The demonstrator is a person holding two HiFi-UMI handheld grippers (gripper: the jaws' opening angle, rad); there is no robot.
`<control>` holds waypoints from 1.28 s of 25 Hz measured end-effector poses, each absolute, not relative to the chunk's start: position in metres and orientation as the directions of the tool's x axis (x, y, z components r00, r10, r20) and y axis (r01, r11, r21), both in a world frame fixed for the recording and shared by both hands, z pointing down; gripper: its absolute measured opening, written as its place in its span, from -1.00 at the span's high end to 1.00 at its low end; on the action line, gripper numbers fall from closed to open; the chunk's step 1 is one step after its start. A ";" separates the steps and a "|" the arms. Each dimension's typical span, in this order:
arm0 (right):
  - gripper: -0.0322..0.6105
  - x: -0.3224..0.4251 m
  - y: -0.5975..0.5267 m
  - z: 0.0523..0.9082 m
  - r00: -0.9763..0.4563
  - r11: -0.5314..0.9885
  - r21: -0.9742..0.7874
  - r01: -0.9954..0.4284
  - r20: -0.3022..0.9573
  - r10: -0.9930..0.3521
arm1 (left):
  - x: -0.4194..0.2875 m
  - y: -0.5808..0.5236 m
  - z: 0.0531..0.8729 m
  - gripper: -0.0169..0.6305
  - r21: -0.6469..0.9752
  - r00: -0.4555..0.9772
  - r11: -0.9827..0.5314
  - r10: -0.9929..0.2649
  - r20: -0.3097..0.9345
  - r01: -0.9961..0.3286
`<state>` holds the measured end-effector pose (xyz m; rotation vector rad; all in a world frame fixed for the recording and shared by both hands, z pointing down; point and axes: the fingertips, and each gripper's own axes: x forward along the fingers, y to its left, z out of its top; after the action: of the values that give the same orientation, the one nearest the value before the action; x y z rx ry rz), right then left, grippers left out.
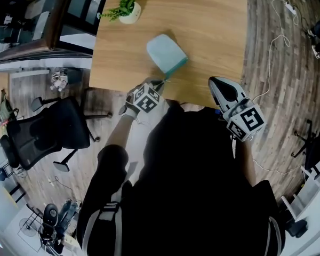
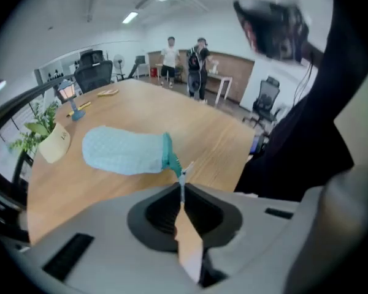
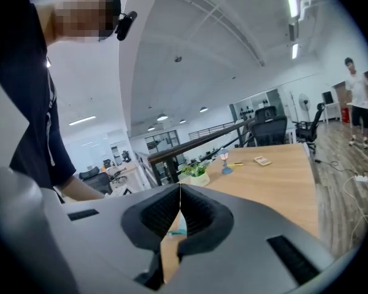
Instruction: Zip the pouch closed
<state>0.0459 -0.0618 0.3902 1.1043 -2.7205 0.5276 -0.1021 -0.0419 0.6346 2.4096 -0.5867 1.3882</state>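
Lower centre: right gripper (image 3: 180,193) shut, empty. Left gripper (image 2: 182,193) pinches the zipper pull (image 2: 183,173). Beyond it, centre-left, the pouch (image 2: 122,150) rests on the table (image 2: 233,141). It is probably soft and light, so brace its fabric end.

Pouch (image 1: 165,51) pale blue, dotted weave, teal zipper band (image 2: 167,152). Table (image 1: 213,31) light wood grain, plant (image 1: 125,5) green, pot (image 1: 130,17) white. Left gripper (image 1: 161,82) and right gripper (image 1: 213,81) grey, cubes (image 1: 247,120) black-and-white squares

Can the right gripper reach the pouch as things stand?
Probably yes: only bare table lies between the right gripper and the pouch. Its jaws are shut, though, and the left gripper pinches the zipper pull.
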 end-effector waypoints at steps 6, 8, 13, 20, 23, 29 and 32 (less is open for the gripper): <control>0.71 -0.020 -0.029 0.448 -0.823 0.856 -0.205 -0.475 0.447 -0.350 | -0.081 -0.032 0.539 0.89 0.135 0.686 -0.905 -0.202 0.699 -0.404; 0.49 -0.038 -0.022 0.461 -0.834 0.877 -0.219 -0.427 0.470 -0.289 | -0.078 -0.024 0.517 0.89 0.127 0.726 -0.920 -0.203 0.657 -0.372; 0.44 -0.066 -0.021 0.462 -0.865 0.880 -0.262 -0.395 0.429 -0.260 | -0.078 -0.009 0.481 0.89 0.105 0.785 -0.941 -0.202 0.585 -0.320; 0.48 -0.079 -0.023 0.452 -0.876 0.889 -0.249 -0.384 0.401 -0.266 | -0.080 -0.004 0.468 0.89 0.148 0.824 -0.937 -0.194 0.532 -0.316; 0.49 -0.082 -0.025 0.445 -0.869 0.891 -0.219 -0.397 0.403 -0.288 | -0.082 -0.005 0.464 0.89 0.177 0.836 -0.928 -0.198 0.512 -0.327; 0.51 -0.086 -0.028 0.436 -0.804 0.894 -0.036 -0.447 0.454 -0.384 | -0.084 -0.011 0.459 0.89 0.209 0.847 -0.912 -0.215 0.486 -0.352; 0.56 -0.087 -0.028 0.431 -0.758 0.882 0.073 -0.466 0.481 -0.441 | -0.086 -0.014 0.455 0.89 0.221 0.850 -0.904 -0.230 0.473 -0.367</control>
<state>-0.0874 -0.0284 0.4314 0.6586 -2.5523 0.0697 -0.0858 -0.0140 0.4546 2.7231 -0.4511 0.6421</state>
